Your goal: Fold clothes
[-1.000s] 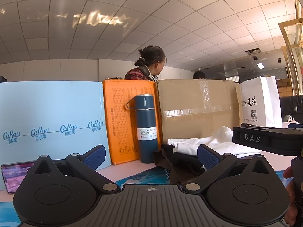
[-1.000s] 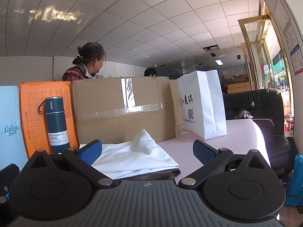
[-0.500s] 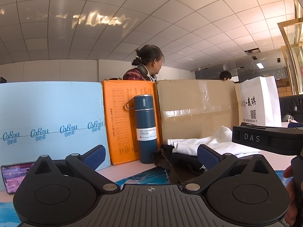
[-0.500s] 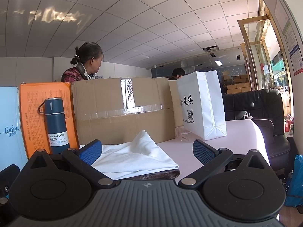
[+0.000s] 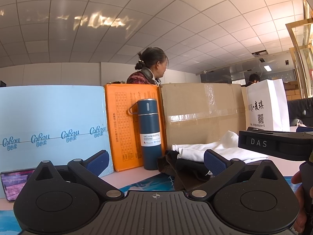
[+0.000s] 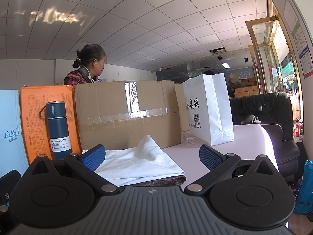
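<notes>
A folded white garment [image 6: 140,164] lies on top of a dark brown garment [image 6: 162,181] on the pale table. In the left wrist view the white garment [image 5: 221,148] sits on the dark garment [image 5: 185,168], which hangs toward a blue patterned mat [image 5: 148,184]. My left gripper [image 5: 155,159] is open and empty, just left of the pile. My right gripper [image 6: 151,155] is open and empty, with the white garment between and ahead of its fingers. The right gripper's body [image 5: 273,145] shows at the right of the left wrist view.
A blue vacuum bottle [image 5: 149,133] stands before an orange box [image 5: 121,125]. A light blue box [image 5: 52,125], a cardboard box [image 6: 127,113] and a white paper bag [image 6: 209,109] line the back. A phone [image 5: 13,182] leans at left. A black chair [image 6: 264,121] stands right. A woman [image 6: 88,66] sits behind.
Both grippers have stayed still and open. The woman behind the boxes has shifted slightly and a person in the far background has moved right.
</notes>
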### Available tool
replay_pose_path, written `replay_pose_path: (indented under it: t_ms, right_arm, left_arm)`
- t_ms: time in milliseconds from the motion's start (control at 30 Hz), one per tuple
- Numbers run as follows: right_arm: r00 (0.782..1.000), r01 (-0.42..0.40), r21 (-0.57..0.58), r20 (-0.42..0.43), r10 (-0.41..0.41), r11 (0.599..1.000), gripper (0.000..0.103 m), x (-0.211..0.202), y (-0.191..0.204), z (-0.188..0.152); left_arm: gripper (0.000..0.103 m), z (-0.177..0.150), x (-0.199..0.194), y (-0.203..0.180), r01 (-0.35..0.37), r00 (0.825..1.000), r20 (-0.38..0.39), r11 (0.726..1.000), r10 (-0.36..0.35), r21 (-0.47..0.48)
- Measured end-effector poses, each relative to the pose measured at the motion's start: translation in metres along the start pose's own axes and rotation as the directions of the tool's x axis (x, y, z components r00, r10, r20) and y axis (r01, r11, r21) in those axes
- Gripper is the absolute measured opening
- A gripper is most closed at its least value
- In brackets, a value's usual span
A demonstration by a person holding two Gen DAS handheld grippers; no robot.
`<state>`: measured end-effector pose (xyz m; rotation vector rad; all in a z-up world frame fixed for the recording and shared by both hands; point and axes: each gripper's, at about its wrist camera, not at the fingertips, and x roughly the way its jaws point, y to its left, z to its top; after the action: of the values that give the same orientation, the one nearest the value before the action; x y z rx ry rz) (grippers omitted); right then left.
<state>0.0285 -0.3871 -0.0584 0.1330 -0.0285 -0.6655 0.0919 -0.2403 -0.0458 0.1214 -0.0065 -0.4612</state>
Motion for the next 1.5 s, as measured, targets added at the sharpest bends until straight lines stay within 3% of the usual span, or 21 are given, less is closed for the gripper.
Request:
replay_pose_path:
  t_ms: [1500]
  right_arm:
    - [1.000,0.001,-0.001,0.004,-0.001,1.000,0.103,-0.0008,0.0007,0.0001]
  left_arm:
    - [0.103,0.0009,-0.0035,-0.0053,-0.015,1.000,0.021,1.000,0.014,0.023]
